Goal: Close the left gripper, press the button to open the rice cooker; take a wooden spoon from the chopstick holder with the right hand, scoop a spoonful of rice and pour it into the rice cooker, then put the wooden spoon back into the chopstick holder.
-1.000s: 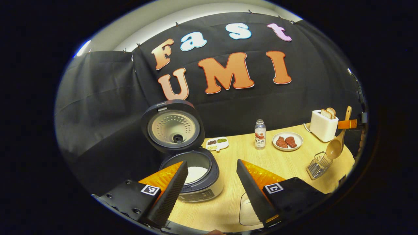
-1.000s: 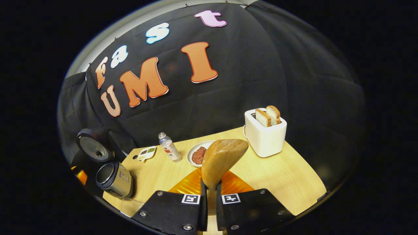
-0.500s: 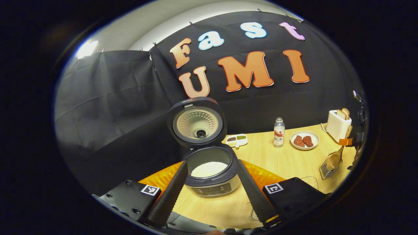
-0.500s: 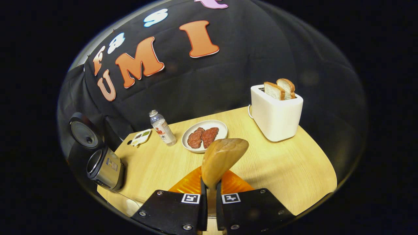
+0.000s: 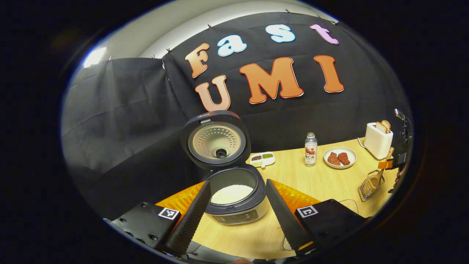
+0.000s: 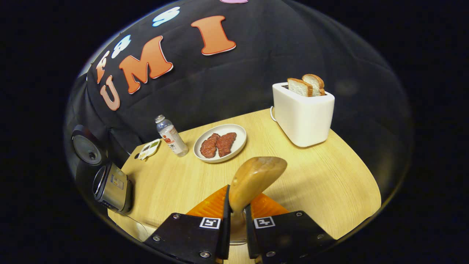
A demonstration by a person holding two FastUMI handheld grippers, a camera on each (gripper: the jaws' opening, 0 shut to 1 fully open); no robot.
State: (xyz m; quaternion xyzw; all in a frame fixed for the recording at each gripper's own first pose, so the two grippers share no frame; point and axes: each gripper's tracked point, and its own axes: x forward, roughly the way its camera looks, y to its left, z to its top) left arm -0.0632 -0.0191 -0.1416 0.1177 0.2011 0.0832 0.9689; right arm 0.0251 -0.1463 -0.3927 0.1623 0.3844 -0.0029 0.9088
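Right tongs (image 6: 236, 220) clench the wooden spoon (image 6: 253, 179), its bowl entering the chopstick holder (image 5: 368, 185); left tongs (image 5: 236, 212) hang released before the open rice cooker (image 5: 234, 194). Misaligned lowering could tip the light wire holder.

My wooden table (image 6: 322, 183) carries rice cooker (image 5: 236, 198) (lower centre), bottle (image 6: 171, 135), meat plate (image 6: 238, 146), toaster (image 6: 302, 117), chopstick holder (image 5: 368, 187).
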